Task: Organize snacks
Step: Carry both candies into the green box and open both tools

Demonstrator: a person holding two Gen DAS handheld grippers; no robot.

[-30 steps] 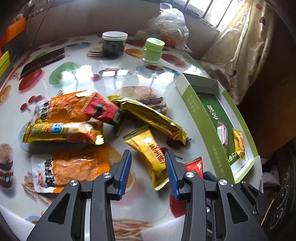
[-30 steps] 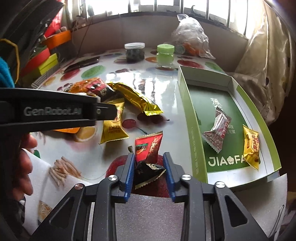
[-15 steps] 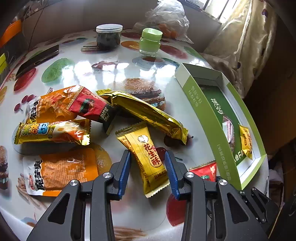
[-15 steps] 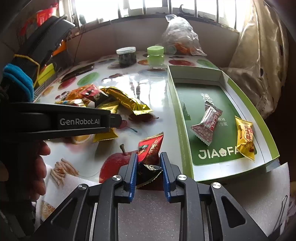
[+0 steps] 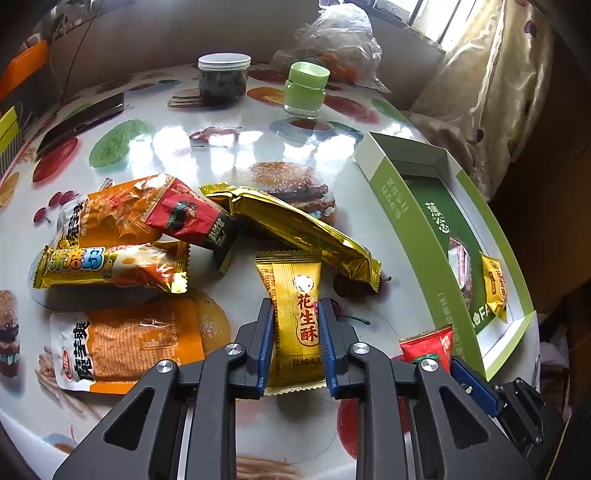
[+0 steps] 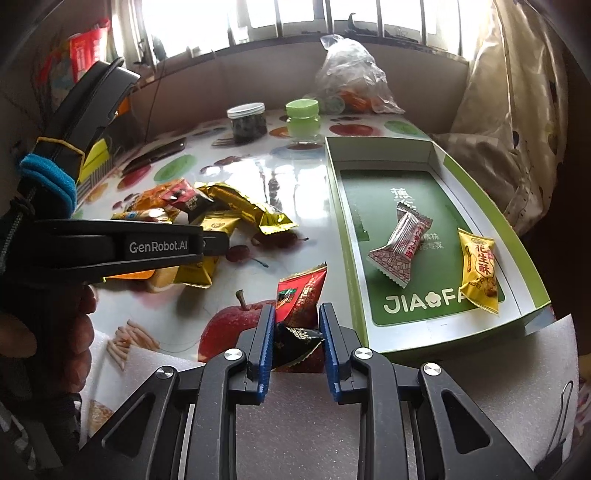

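Our left gripper (image 5: 296,334) clamps the gold packet (image 5: 291,314), our right gripper (image 6: 296,334) the red packet (image 6: 300,295); slick wrappers could slip en route to the box (image 6: 436,325) at 2 o'clock.

Home dining spot, prob. by a window: round table (image 5: 229,147) w/ glossy fruit-and-burger print cloth beyond the fingers, jars (image 5: 223,79) and a plastic bag (image 6: 351,77) at the far edge, patterned curtain (image 6: 517,122) far right, barred window (image 6: 295,18) behind.
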